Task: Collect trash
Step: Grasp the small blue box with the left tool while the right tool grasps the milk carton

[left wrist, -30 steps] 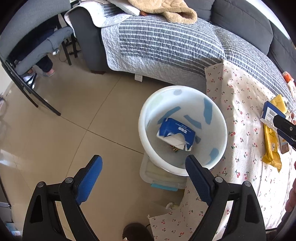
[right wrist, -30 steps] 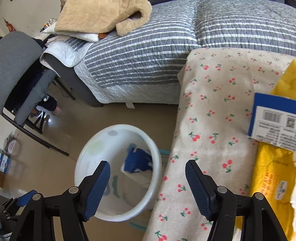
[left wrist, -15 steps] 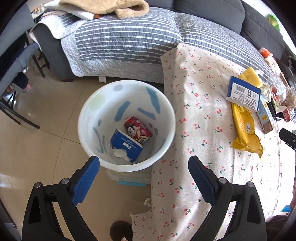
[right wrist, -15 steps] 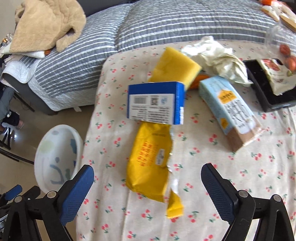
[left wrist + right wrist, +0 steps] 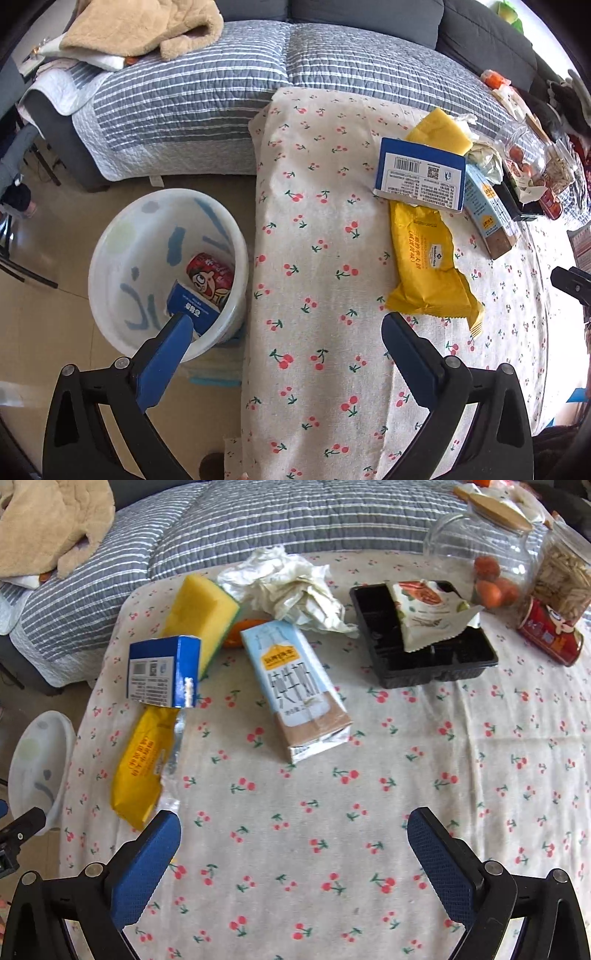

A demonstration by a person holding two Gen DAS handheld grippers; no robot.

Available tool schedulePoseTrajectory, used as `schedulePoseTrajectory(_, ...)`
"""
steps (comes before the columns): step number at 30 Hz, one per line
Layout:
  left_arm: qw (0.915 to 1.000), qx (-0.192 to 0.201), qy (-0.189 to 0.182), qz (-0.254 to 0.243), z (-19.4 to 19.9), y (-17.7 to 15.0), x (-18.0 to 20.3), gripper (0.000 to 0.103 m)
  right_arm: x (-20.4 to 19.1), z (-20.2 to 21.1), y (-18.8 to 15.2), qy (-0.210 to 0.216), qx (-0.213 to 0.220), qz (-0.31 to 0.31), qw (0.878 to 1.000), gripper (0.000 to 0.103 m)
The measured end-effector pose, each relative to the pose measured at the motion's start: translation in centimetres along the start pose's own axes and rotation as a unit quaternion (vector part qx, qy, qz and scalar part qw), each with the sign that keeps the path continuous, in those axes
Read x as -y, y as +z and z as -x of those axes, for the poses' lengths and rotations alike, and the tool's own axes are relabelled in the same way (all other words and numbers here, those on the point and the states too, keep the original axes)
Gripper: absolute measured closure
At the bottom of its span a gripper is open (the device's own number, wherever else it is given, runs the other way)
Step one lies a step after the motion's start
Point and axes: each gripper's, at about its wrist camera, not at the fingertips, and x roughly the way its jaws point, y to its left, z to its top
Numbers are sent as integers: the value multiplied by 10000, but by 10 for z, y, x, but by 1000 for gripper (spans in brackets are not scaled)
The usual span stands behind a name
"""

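Both grippers, left gripper [image 5: 286,325] and right gripper [image 5: 293,821], wide, empty, jaws just been opening; trash on worktop [image 5: 295,849]: milk carton [image 5: 295,690], yellow wrapper [image 5: 142,766]; bin [image 5: 110,266] beside. Risk: thin wrapper slipping from pads, cloth bunching

Both wrist views angled steeply down, sharing tablecloth [image 5: 317,221], perhaps bucket [image 5: 40,760]
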Motion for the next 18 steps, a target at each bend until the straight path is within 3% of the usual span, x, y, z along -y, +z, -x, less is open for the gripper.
schedulePoseTrajectory(6,10000,19,18,-5,-8,9,6,0,27,-16,16,-143,-185,-25,9997,1)
schedulePoseTrajectory(13,10000,40,-72,-28,-19,19,16,0,8,-45,42,305,-265,154,9991,2)
schedulePoseTrajectory(16,9996,105,-253,-112,-25,26,25,0,-3,-63,48,241,-302,286,9988,8)
schedulePoseTrajectory(18,9988,206,-416,-179,-27,32,32,0,-5,-76,51,197,-392,308,9986,18)
